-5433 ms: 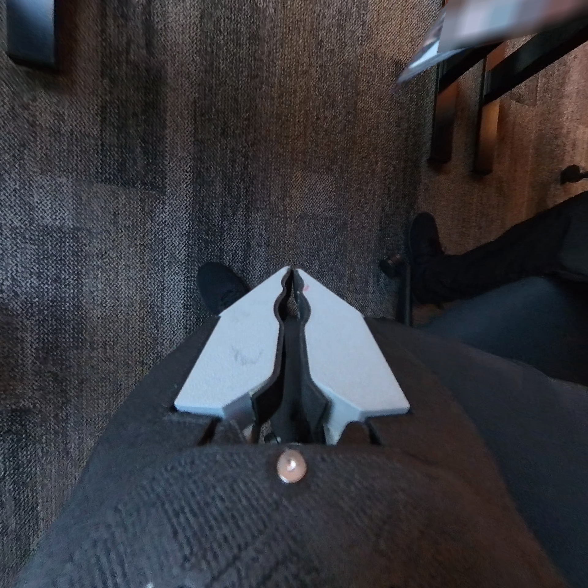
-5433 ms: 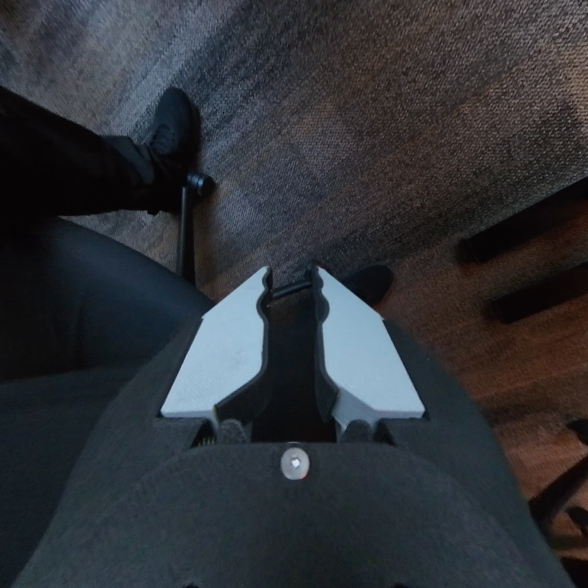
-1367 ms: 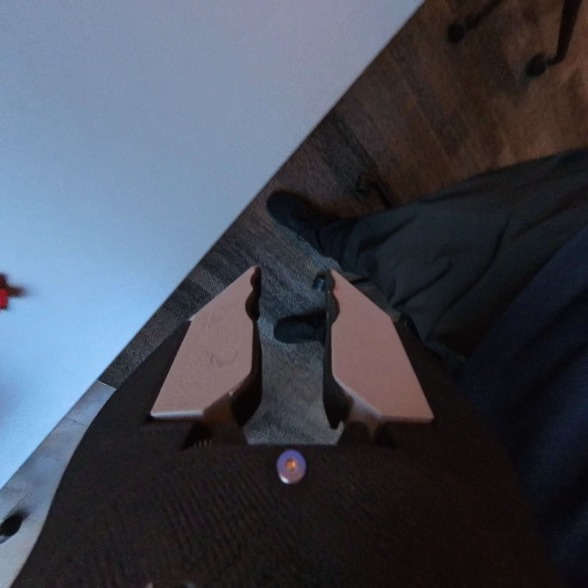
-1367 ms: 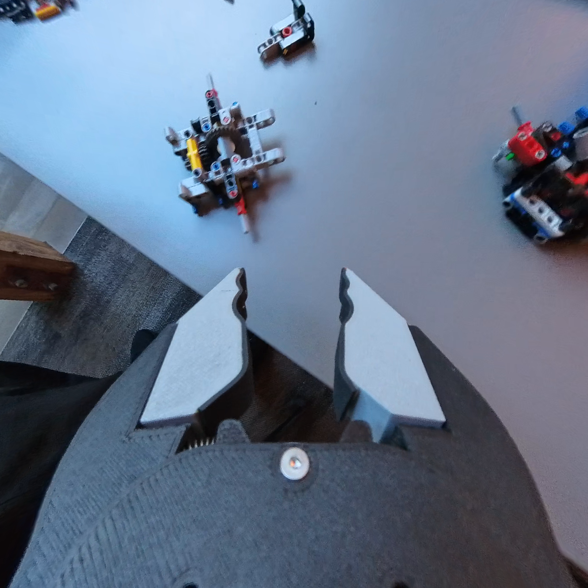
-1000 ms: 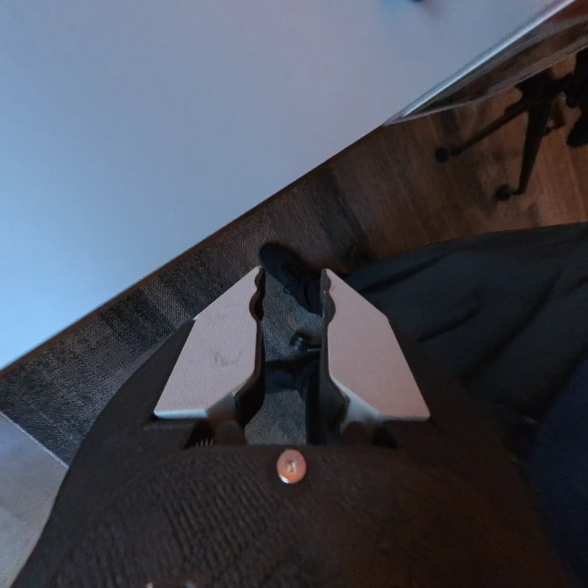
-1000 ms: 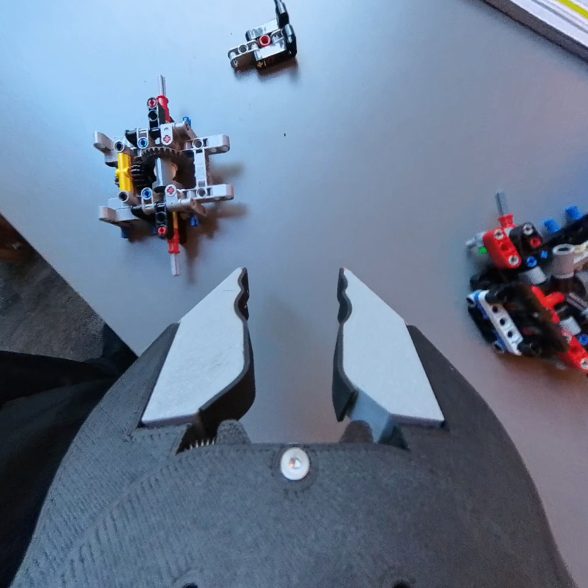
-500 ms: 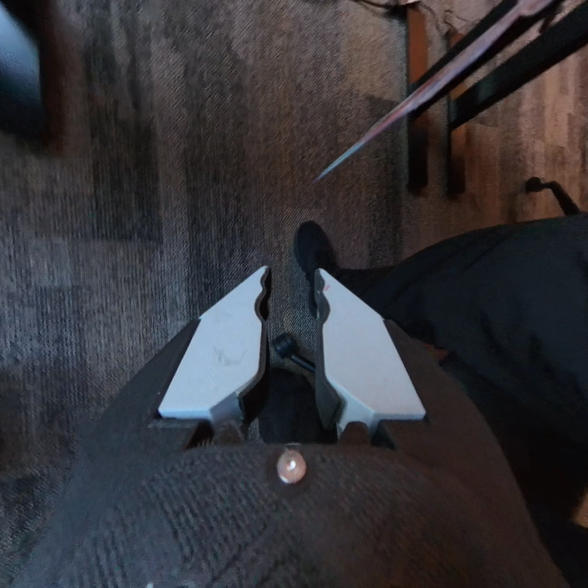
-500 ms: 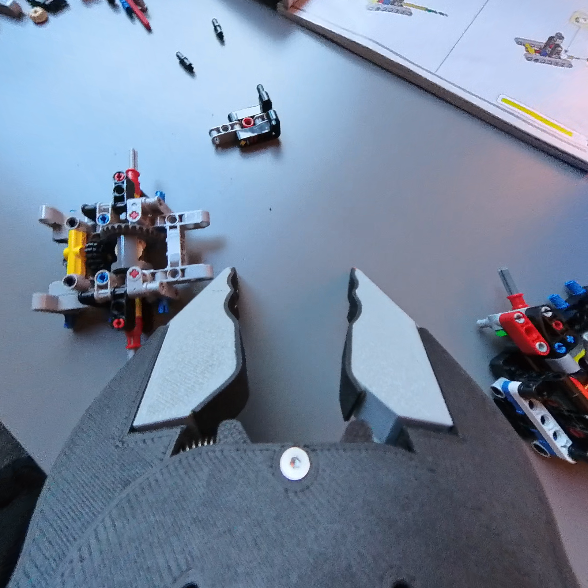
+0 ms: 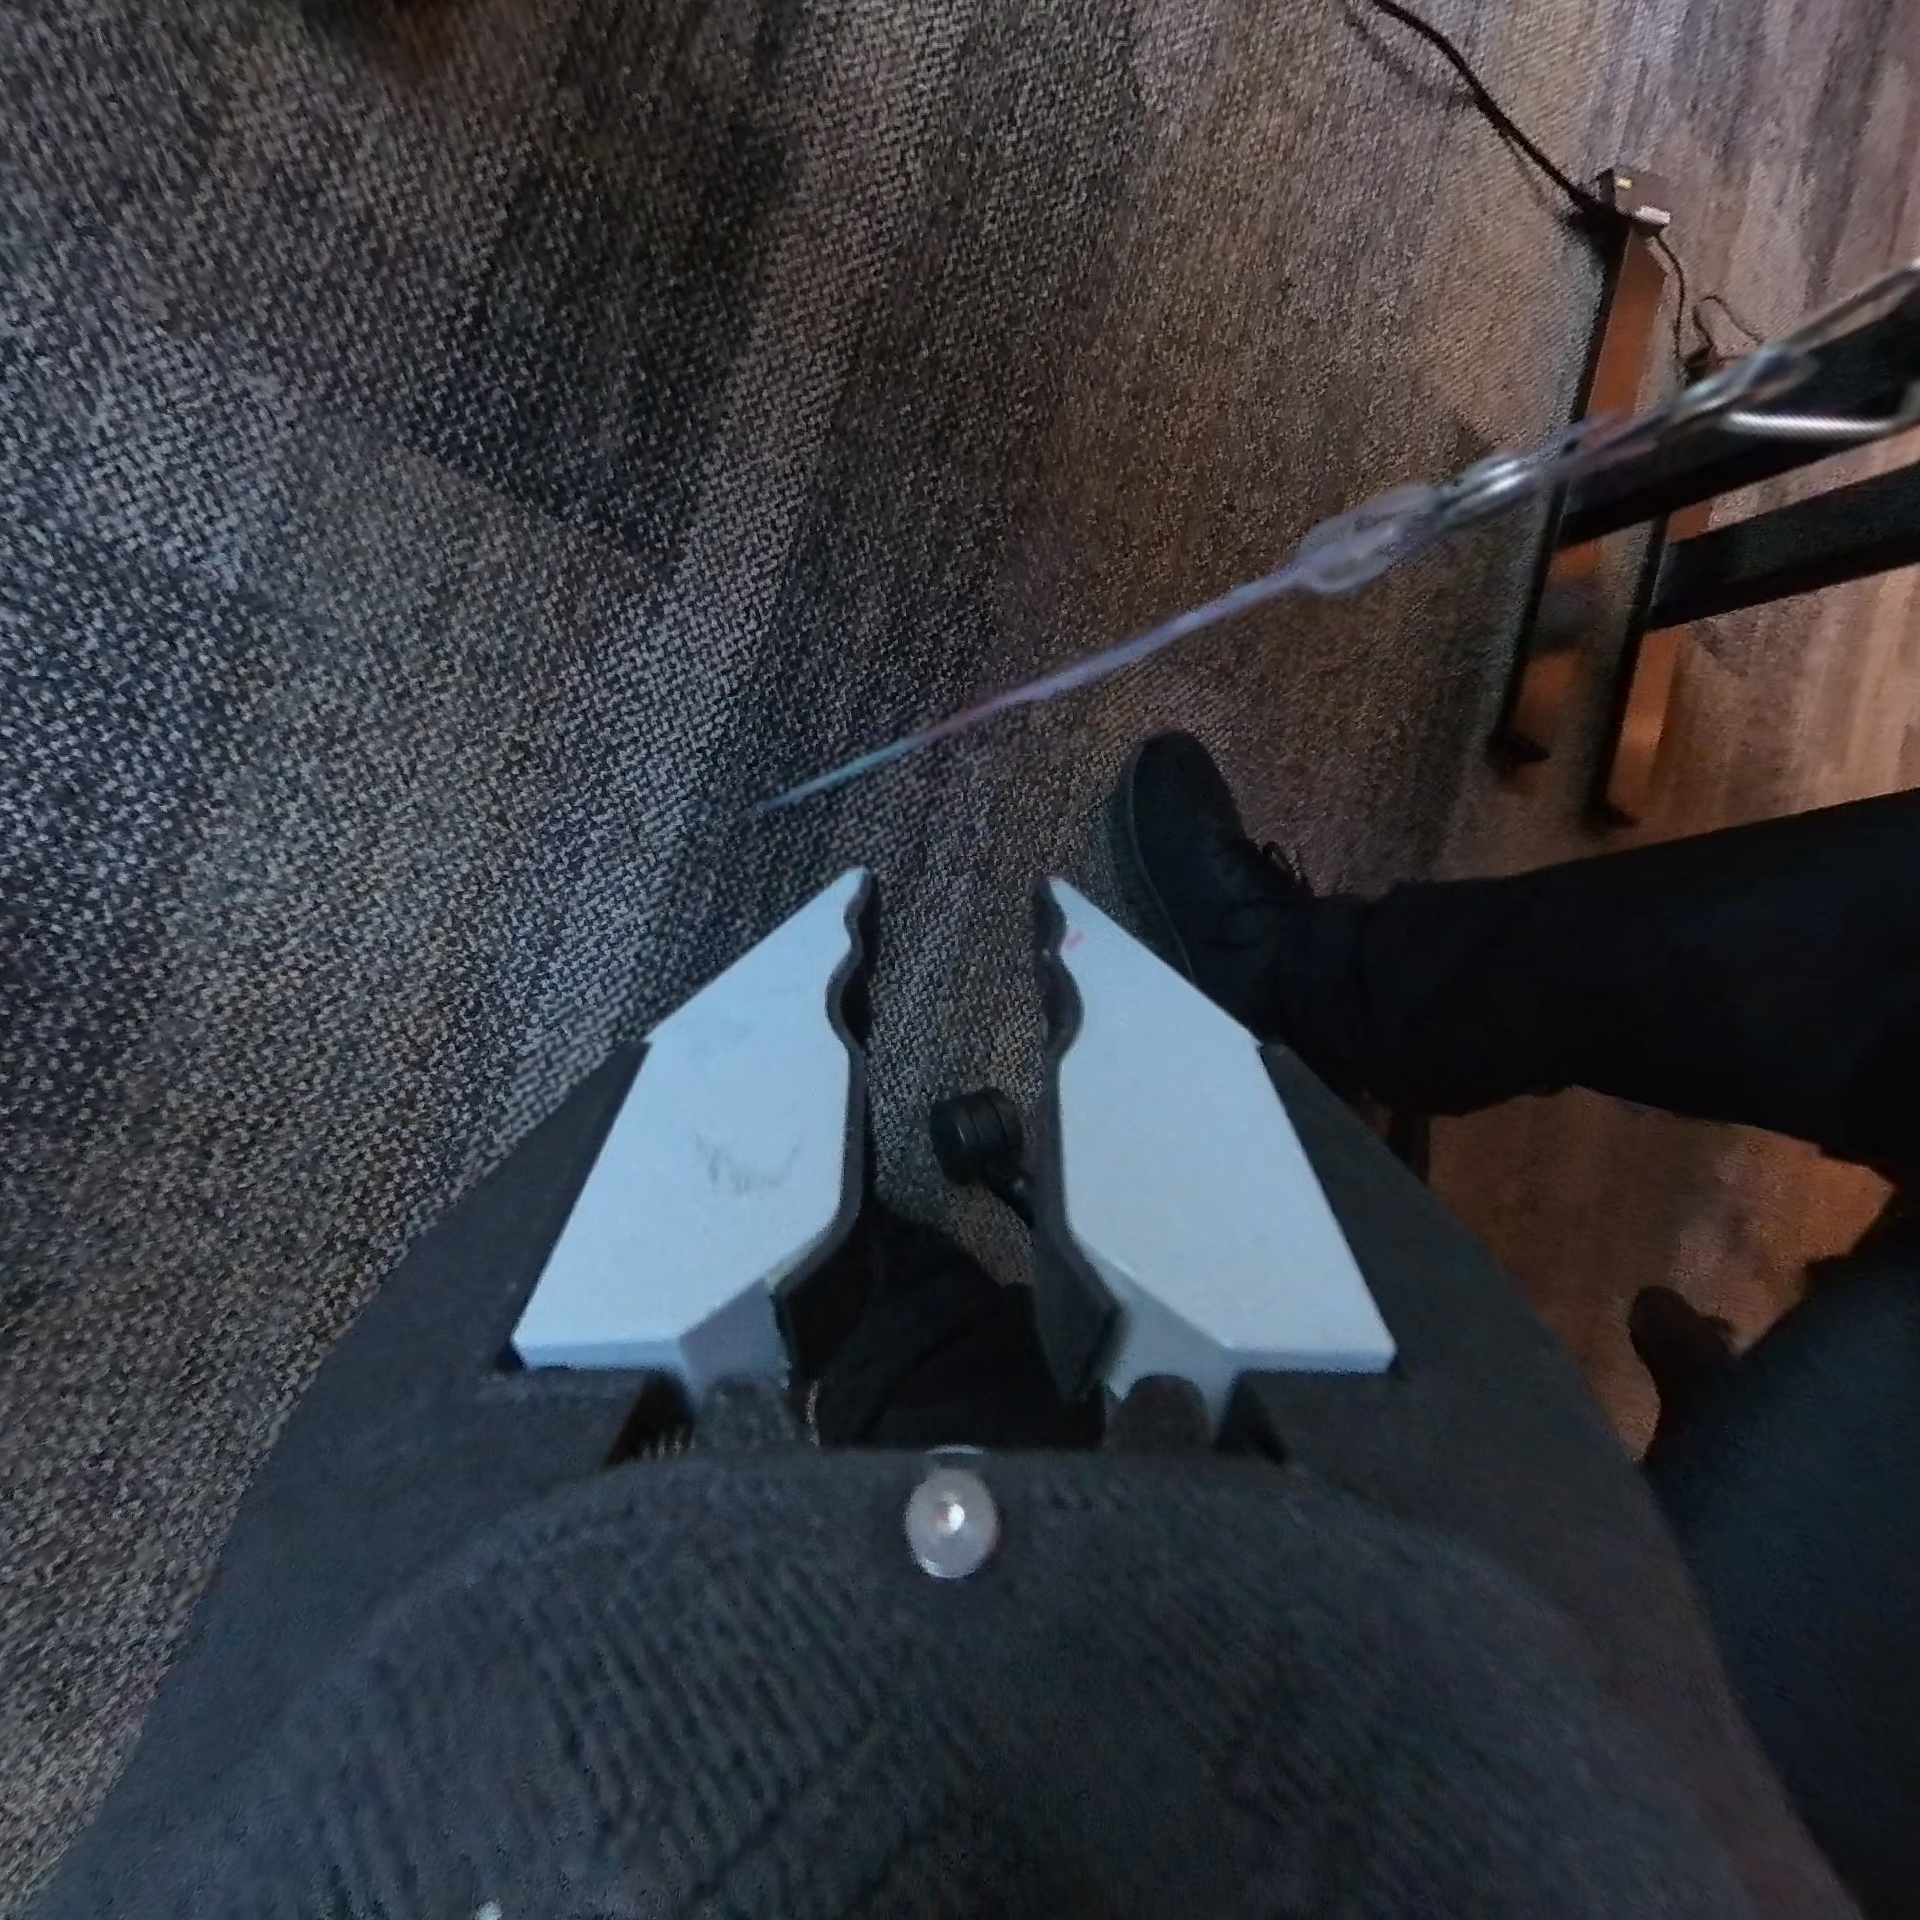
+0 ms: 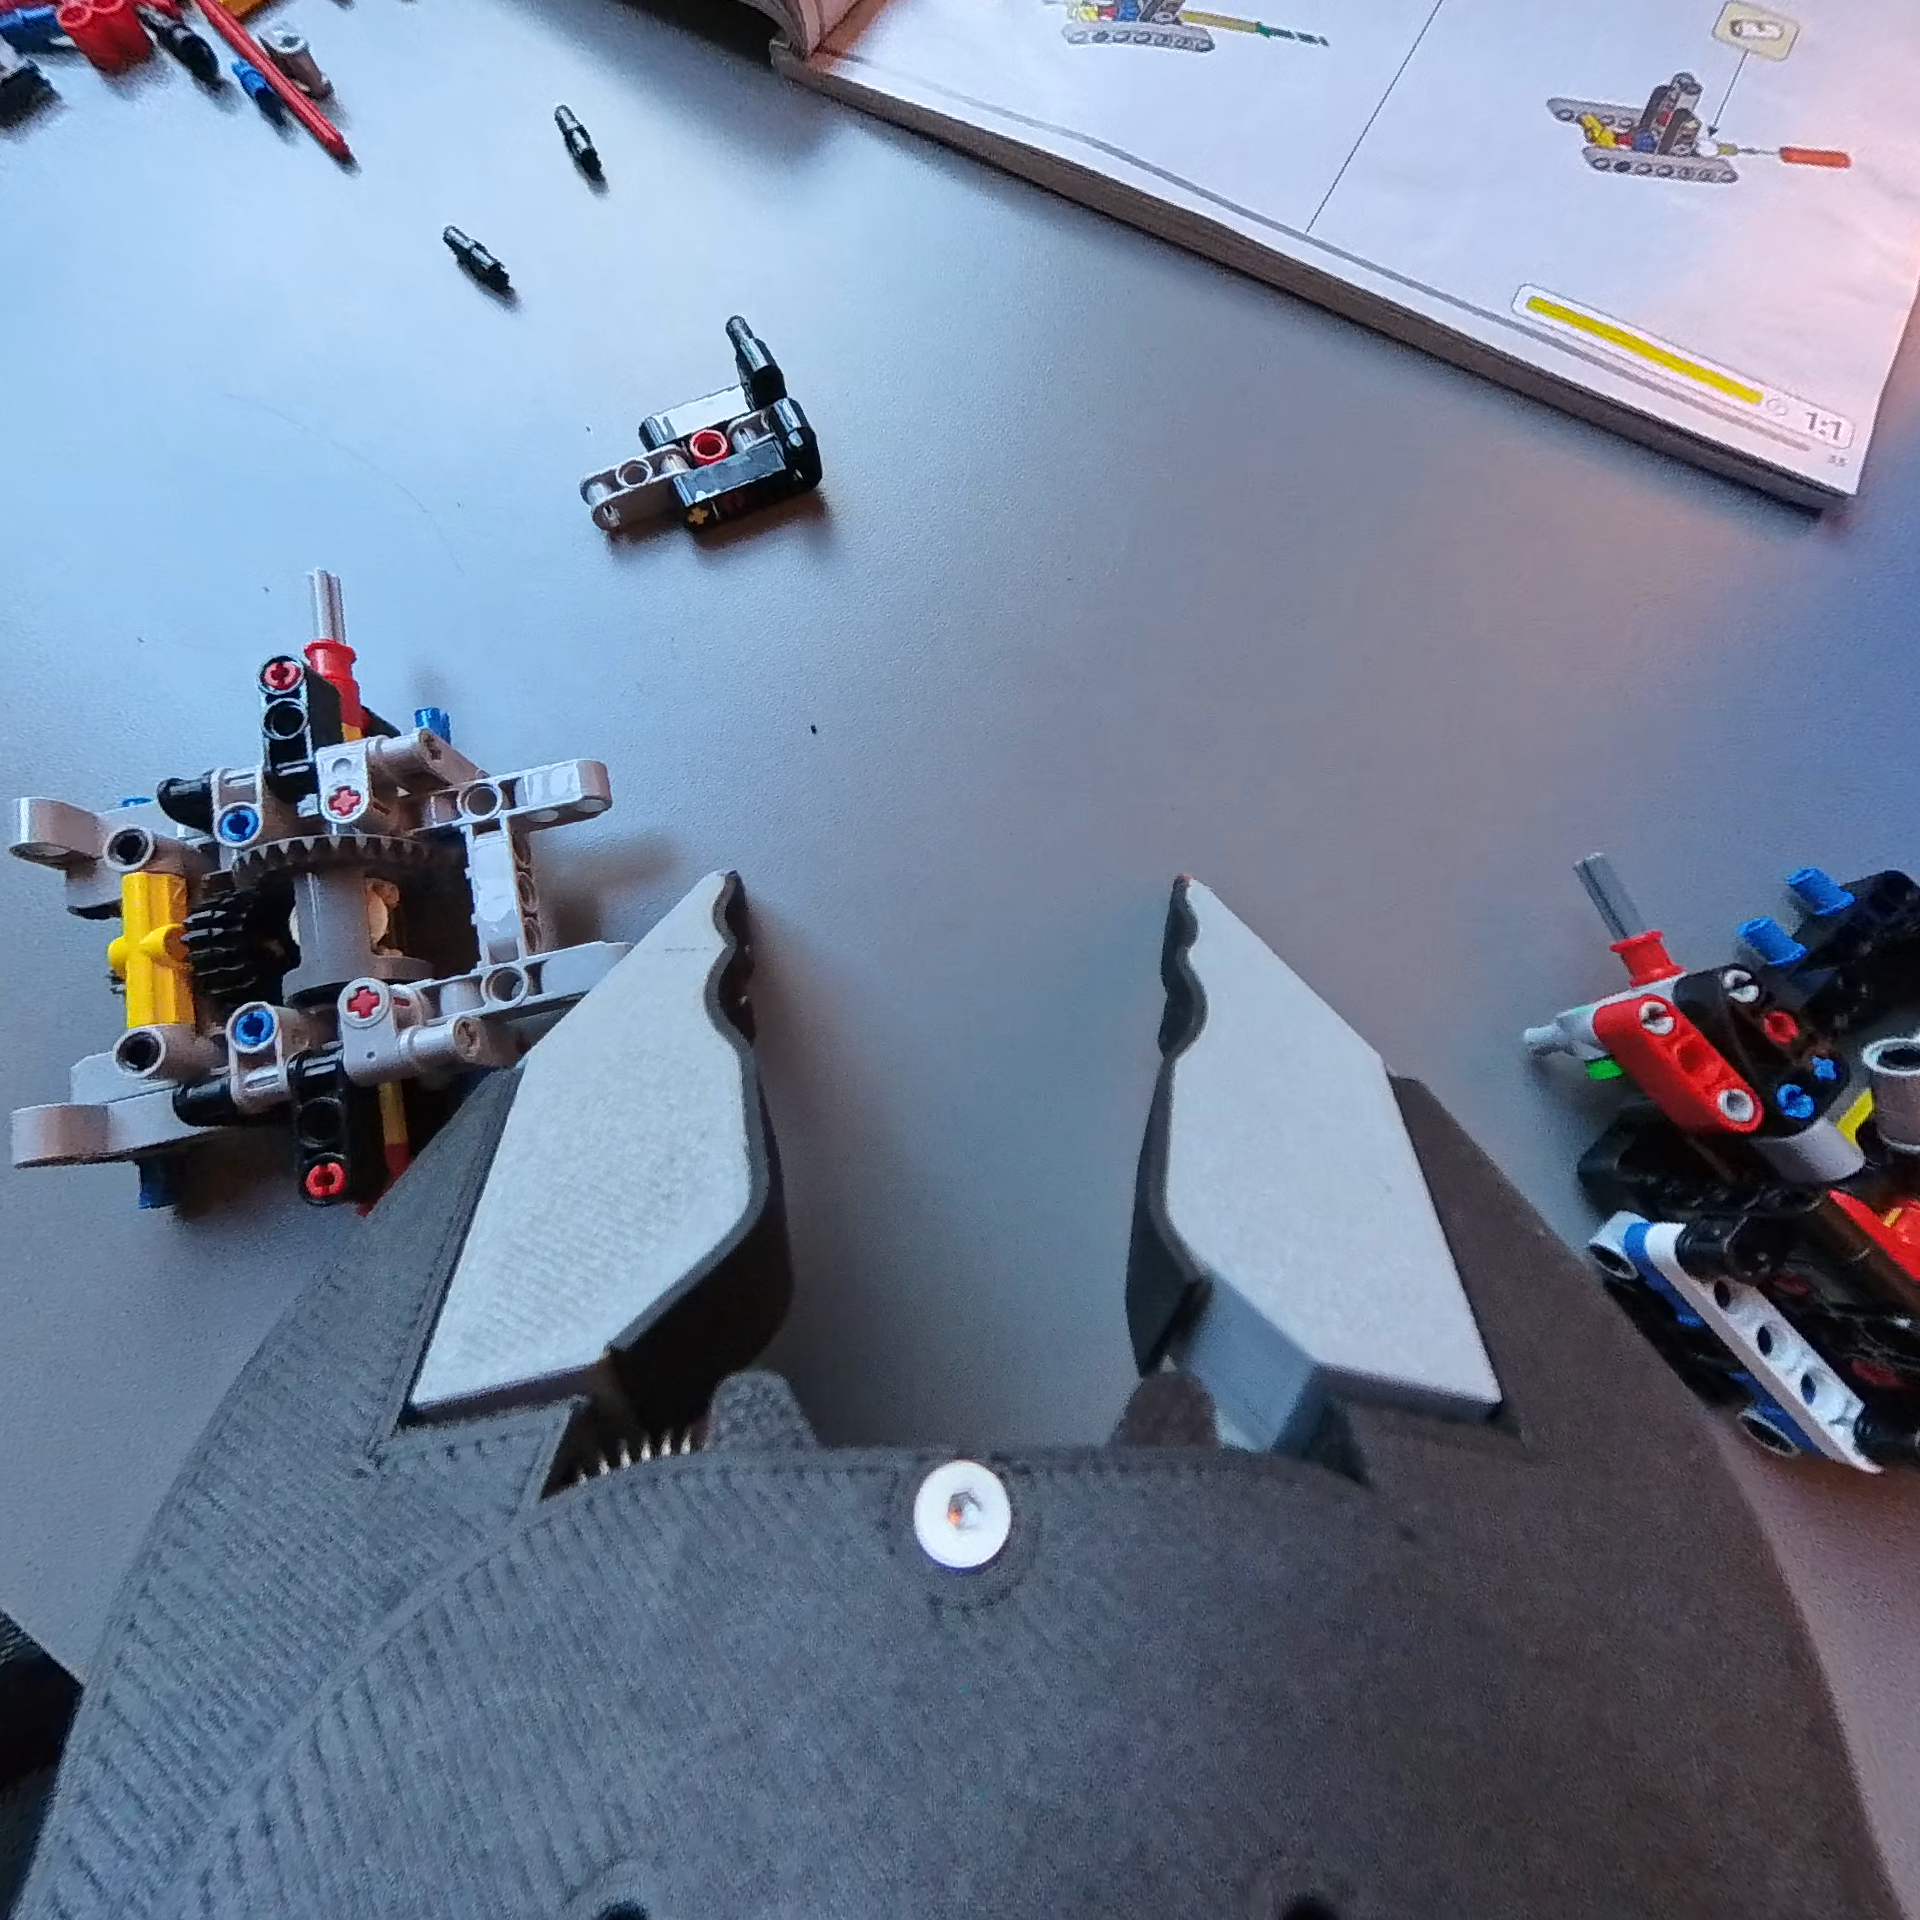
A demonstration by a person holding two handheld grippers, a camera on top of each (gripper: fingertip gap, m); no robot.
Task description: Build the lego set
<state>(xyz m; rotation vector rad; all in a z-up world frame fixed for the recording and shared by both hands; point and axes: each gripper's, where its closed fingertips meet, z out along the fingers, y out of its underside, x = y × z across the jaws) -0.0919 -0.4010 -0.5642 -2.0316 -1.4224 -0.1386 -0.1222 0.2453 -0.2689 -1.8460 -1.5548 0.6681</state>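
The right hand-held gripper (image 10: 961,883) hangs wide and empty over the table (image 10: 1039,644), between a grey gear assembly (image 10: 312,935) and a red-and-black assembly (image 10: 1766,1122). The left hand-held gripper (image 9: 956,894), narrowly parted, holds nothing above the carpet (image 9: 416,520).

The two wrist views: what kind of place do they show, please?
Probably an office or hobby room with a building-toy workspace. A grey table carries a gear assembly, loose parts and an open instruction booklet. Below lie grey carpet, wood flooring and a chair castor.
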